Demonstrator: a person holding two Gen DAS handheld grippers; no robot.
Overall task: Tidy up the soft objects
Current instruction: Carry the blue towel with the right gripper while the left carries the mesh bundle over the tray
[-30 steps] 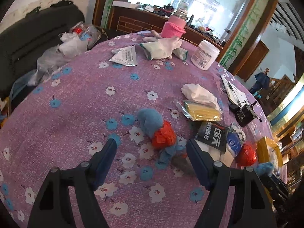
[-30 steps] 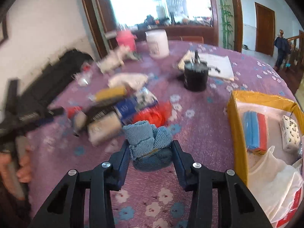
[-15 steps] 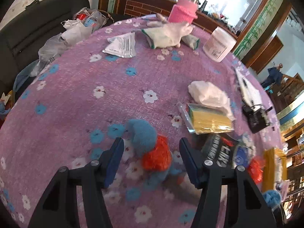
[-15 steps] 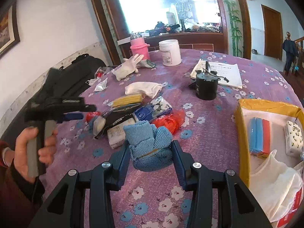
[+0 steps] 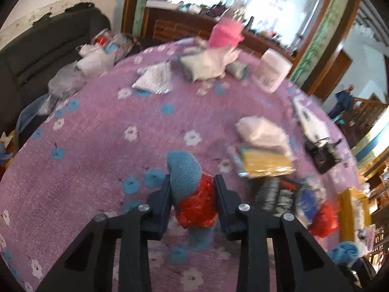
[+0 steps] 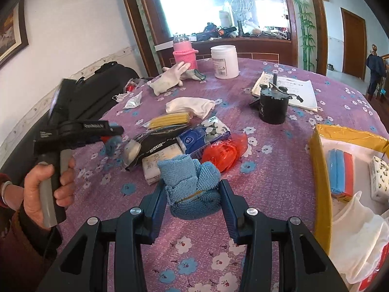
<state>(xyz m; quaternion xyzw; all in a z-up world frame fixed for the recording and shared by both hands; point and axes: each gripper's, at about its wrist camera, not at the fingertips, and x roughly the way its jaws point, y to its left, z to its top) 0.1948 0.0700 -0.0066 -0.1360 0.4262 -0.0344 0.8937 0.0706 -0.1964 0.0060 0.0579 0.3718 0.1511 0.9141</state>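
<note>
Purple floral tablecloth (image 6: 279,160) strewn with packets, left tongs (image 5: 192,189) closing on blue-red toy (image 5: 192,189), right tongs (image 6: 193,194) clamping blue cloth (image 6: 192,185)

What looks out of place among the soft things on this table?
A black motor, hard with loose wires, sits on the papers among the cloths. The white glove sprawls against the pink bottle.

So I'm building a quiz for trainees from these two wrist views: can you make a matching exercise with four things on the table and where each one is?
Things:
1. blue towel
2. blue-and-red soft toy
3. blue and red sponges
4. white glove

Places:
A. inside the yellow box
B. between the left hand-held gripper fingers
C. beside the pink bottle
D. between the right hand-held gripper fingers

Pairs: 1-D, 2-B, 3-A, 4-C
</note>
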